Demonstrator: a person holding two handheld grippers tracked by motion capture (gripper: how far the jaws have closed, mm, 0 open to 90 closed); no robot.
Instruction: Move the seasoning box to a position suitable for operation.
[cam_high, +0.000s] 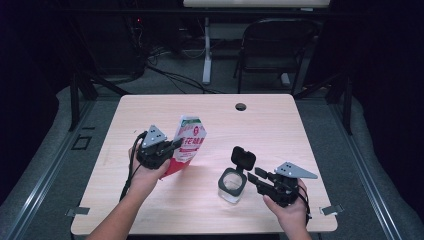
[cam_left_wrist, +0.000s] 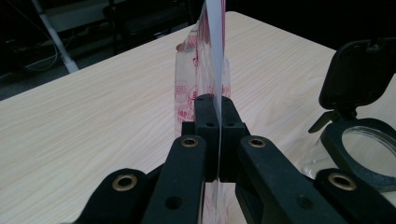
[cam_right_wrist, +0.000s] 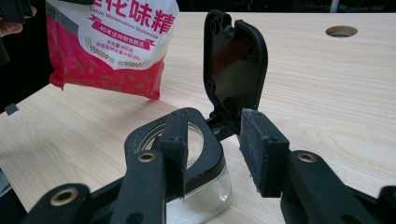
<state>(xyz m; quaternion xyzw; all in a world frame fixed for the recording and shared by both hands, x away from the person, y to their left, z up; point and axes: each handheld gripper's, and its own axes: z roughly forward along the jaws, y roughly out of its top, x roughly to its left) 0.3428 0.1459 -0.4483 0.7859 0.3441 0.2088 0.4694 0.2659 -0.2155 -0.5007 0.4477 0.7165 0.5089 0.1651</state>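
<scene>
1. High view. Desk (cam_high: 210, 200), pale wood, with a round cable hole (cam_high: 241, 106) at its far edge. Left tongs (cam_high: 176, 143), in the person's left hand (cam_high: 145, 175), are pressed together on the edge of a red-and-white bag (cam_high: 186, 145), which is held upright and tilted at left of centre. Right tongs (cam_high: 254, 176), in the right hand (cam_high: 287, 207), are spread just right of a clear jar (cam_high: 232, 186), near the desk's near edge. The jar's black hinged lid (cam_high: 243, 158) stands open on its far side. A folding chair (cam_high: 272, 45) stands on the floor beyond the desk.

2. Left gripper view. Left tongs (cam_left_wrist: 217, 114) pinch the bag (cam_left_wrist: 196, 74) edge-on, the thin film running straight up between the closed pads. The jar (cam_left_wrist: 364, 154) and its raised lid (cam_left_wrist: 357, 74) sit at right, apart from the bag.

3. Right gripper view. Right tongs (cam_right_wrist: 217, 154) stand apart, one pad (cam_right_wrist: 175, 149) over the jar's black collar, the other (cam_right_wrist: 261, 149) just beside the lid's hinge; whether either pad touches cannot be told. Jar (cam_right_wrist: 205, 193) holds white granules at the bottom. Lid (cam_right_wrist: 236, 65) is upright. The bag (cam_right_wrist: 105, 46) hangs at far left, its lower corner close to the desk (cam_right_wrist: 327, 93).
</scene>
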